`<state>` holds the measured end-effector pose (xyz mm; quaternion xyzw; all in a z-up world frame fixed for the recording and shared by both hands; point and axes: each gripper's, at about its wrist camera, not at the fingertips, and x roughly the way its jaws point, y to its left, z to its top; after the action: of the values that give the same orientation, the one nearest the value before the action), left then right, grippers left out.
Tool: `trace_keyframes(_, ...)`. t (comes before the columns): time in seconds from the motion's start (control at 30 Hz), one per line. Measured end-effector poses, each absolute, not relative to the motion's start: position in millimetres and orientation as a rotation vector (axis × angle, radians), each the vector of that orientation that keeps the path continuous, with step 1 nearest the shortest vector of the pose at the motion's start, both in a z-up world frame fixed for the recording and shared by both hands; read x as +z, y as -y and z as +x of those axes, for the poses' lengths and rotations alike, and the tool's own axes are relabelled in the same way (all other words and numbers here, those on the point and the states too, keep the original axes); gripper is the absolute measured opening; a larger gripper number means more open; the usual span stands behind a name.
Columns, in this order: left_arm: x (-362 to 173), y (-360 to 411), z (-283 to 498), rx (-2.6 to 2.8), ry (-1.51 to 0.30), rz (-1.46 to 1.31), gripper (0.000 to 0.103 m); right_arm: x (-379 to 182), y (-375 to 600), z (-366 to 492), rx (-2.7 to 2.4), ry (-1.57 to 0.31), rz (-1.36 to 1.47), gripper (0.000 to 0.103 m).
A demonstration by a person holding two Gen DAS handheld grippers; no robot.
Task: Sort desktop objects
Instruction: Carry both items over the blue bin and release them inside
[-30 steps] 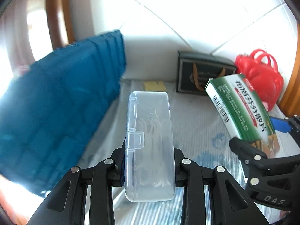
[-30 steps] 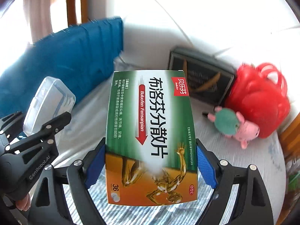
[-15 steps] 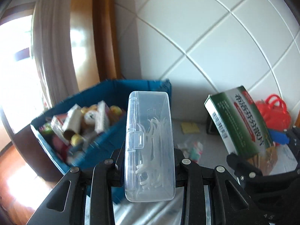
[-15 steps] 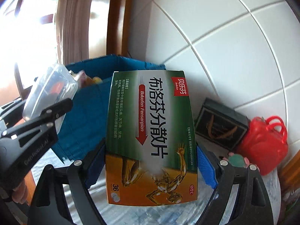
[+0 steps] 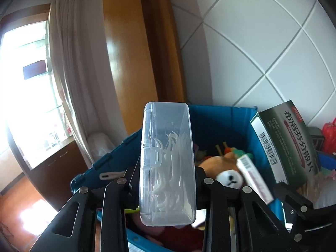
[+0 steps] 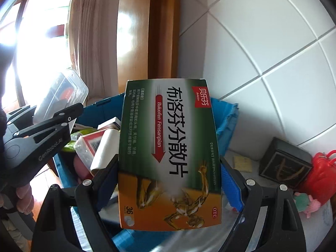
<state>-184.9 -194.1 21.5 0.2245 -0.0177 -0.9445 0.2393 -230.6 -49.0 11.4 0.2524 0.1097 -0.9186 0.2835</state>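
Home room: curtained window (image 5: 61, 67); wooden door frame (image 5: 142, 48); tiled wall (image 6: 262, 42); toy-filled blue bin (image 5: 222, 126).

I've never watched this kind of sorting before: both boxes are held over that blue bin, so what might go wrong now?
1. The blue fabric bin already looks crowded with a brown plush bear and small cartons, so the clear plastic floss-pick case could land on top and slide out.
2. The green-and-orange medicine box sits near the bin's right wall; released there, it might tip outside.
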Motion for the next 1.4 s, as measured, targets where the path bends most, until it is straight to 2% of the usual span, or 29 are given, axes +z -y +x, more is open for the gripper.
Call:
trace_keyframes(0.23,-15.4,253.4,-223.0,-2.591,-0.027,0.773,0.032,-12.3,112.8,-257.3,-2.458,-0.394,0.804,0.087)
trace_keyframes(0.4,-48.0,266.2,-243.5,-2.563,-0.097,0.936,0.033,-25.6,120.0,-277.7,-2.477,-0.453,0.933,0.087)
trace_keyframes(0.5,-48.6,269.8,-241.8,-2.568,-0.124,0.937,0.034,-34.1,116.4,-281.8,-2.468,-0.489,0.952,0.087)
trace_keyframes(0.57,-48.3,271.5,-239.8,-2.573,-0.131,0.929,0.04,-37.3,113.0,-282.5,-2.457,-0.526,0.96,0.087)
trace_keyframes(0.6,-48.3,272.0,-238.6,-2.575,-0.128,0.921,0.046,-37.1,113.8,-278.9,-2.453,-0.541,0.96,0.087)
trace_keyframes(0.63,-48.2,272.6,-237.4,-2.578,-0.124,0.914,0.057,-36.2,115.7,-273.5,-2.448,-0.552,0.958,0.087)
trace_keyframes(0.73,-48.9,272.3,-234.4,-2.566,-0.12,0.881,0.065,-37.4,115.1,-270.7,-2.449,-0.559,0.963,0.088)
trace_keyframes(0.9,-44.3,274.7,-230.8,-2.562,-0.139,0.87,0.068,-36.8,113.6,-265.6,-2.452,-0.55,0.964,0.089)
trace_keyframes(1.03,-39.3,272.1,-222.7,-2.566,-0.143,0.856,0.069,-32.6,111.2,-258.9,-2.452,-0.533,0.946,0.099)
trace_keyframes(1.4,-28.2,243.4,-186.7,-2.589,-0.115,0.82,0.071,-19.5,92.0,-233.8,-2.464,-0.488,0.892,0.099)
